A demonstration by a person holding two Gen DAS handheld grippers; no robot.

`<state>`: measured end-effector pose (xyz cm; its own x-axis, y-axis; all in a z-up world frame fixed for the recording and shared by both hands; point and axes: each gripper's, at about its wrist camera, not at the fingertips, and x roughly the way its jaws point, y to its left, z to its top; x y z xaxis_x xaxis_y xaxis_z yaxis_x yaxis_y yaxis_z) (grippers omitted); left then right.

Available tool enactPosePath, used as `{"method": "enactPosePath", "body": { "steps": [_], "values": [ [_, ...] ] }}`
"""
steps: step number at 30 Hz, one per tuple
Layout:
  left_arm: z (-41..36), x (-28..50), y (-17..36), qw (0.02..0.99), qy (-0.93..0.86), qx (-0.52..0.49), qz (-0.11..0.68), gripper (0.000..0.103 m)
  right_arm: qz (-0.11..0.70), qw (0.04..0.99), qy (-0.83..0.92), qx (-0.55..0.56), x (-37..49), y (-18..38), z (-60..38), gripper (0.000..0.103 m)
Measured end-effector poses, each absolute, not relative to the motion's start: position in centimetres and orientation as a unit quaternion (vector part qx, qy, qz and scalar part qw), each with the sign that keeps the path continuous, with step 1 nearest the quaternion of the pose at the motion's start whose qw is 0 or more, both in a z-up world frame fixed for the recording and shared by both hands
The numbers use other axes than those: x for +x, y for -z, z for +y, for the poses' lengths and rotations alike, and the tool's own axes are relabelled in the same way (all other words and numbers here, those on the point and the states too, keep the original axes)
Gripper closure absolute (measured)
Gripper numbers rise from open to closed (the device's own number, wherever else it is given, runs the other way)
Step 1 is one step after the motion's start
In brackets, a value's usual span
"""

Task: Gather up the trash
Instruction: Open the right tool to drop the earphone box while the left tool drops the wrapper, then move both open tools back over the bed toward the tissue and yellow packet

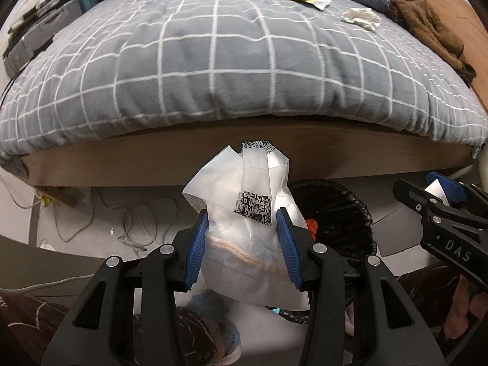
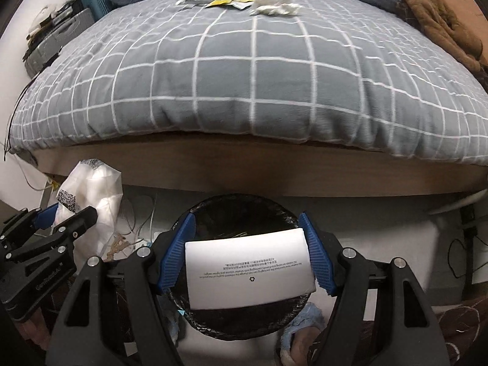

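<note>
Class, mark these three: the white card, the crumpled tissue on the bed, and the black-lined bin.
white card (image 2: 248, 270), right wrist view, centre of its printed face.
crumpled tissue (image 2: 274, 1), right wrist view, middle of the wad.
black-lined bin (image 2: 241, 320), right wrist view, near liner wall.

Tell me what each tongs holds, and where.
Left tongs: translucent plastic bag, by its lower middle. Right tongs: white paper card, by its side edges.

A crumpled white plastic bag (image 1: 247, 228) and a flat white card (image 2: 248, 270) hang above the black-lined bin (image 2: 274, 213).
</note>
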<state>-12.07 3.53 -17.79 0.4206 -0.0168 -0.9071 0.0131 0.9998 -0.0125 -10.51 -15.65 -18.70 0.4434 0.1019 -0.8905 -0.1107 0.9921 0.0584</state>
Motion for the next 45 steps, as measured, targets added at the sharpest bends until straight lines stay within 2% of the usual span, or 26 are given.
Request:
{"method": "enactPosePath", "body": {
  "steps": [1, 3, 9, 23, 26, 36, 38, 45],
  "values": [
    [3.8, -12.1, 17.9, 0.841, 0.007, -0.006, 0.540, 0.059, 0.526, 0.848, -0.063, -0.008, -10.4, 18.8, -15.5, 0.034],
    [4.0, -12.1, 18.1, 0.840, 0.005, -0.009, 0.543, 0.059, 0.525, 0.849, -0.057, -0.015, -10.4, 19.0, -15.3, 0.021],
    [3.0, -11.6, 18.7, 0.836, 0.016, -0.006, 0.549, 0.059, 0.515, 0.856, -0.038, -0.029, -10.9, 19.2, -17.0, 0.013],
    [-3.8, -10.6, 19.8, 0.827, 0.076, 0.017, 0.556, 0.058, 0.516, 0.856, 0.025, -0.006, -11.9, 19.6, -23.9, 0.012],
    [-4.3, -10.7, 19.9, 0.831, 0.074, 0.026, 0.551, 0.049, 0.516, 0.856, 0.027, -0.002, -11.8, 19.6, -24.3, 0.012],
    [-3.7, -10.8, 17.1, 0.857, 0.053, 0.034, 0.511, 0.010, 0.495, 0.869, 0.022, 0.000, -11.2, 17.8, -23.8, 0.012],
    [-3.4, -10.7, 16.0, 0.867, 0.045, 0.033, 0.496, 0.006, 0.485, 0.874, 0.021, 0.004, -11.1, 16.9, -23.8, 0.012],
    [-2.0, -9.2, 12.4, 0.887, 0.034, 0.028, 0.460, 0.006, 0.444, 0.896, 0.013, 0.011, -10.0, 13.5, -23.5, 0.012]
  ]
}}
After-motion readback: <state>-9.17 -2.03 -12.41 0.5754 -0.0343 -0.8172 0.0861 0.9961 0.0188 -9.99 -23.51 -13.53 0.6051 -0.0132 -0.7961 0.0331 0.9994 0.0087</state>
